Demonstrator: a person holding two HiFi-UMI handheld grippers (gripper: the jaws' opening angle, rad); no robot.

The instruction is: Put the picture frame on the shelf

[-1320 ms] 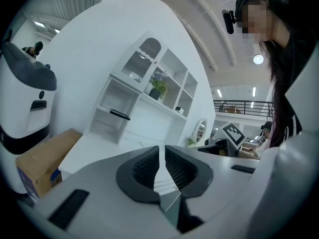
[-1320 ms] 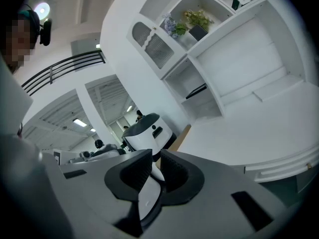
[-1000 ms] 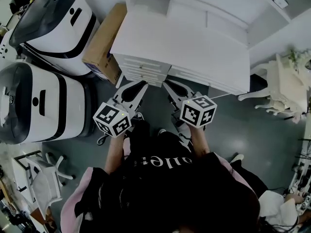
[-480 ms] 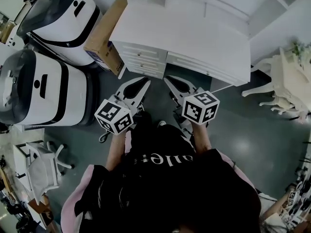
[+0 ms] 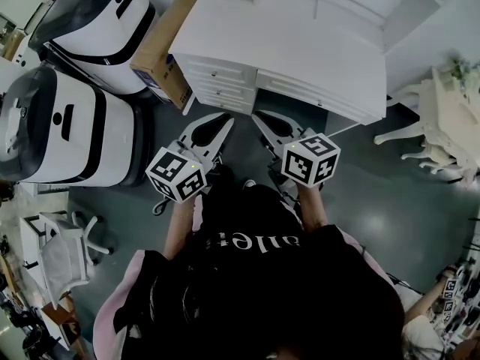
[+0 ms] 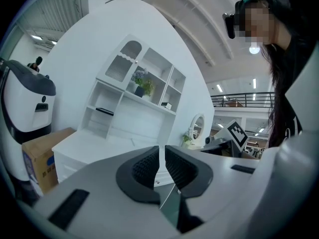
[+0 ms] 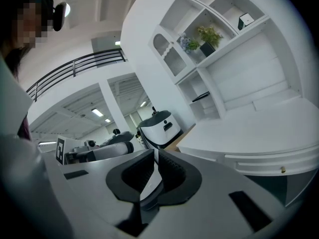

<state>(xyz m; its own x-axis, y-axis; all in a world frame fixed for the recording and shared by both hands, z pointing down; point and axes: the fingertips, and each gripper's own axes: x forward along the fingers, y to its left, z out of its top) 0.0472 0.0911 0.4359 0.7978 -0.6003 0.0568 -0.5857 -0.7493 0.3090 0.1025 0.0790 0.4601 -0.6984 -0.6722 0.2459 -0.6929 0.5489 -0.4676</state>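
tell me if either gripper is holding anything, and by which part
Nothing is held: the left gripper and the right gripper both have their jaws shut with nothing between them.

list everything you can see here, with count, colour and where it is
desk with shelf unit: 1, white, in front of the person
small frame: 1, white with a dark face, upper shelf, right of the plants
plants: 2, green and bluish, middle shelf
cardboard box: 1, brown, against the desk's left end
large machines: 2, white and dark grey, far left
ornate chair: at least 1, white, right of the desk
small chair: 1, white, lower left
left gripper: 1, white with black pads, jaws together, empty
right gripper: 1, white with black pads, jaws together, empty
person's top: 1, black, bottom centre
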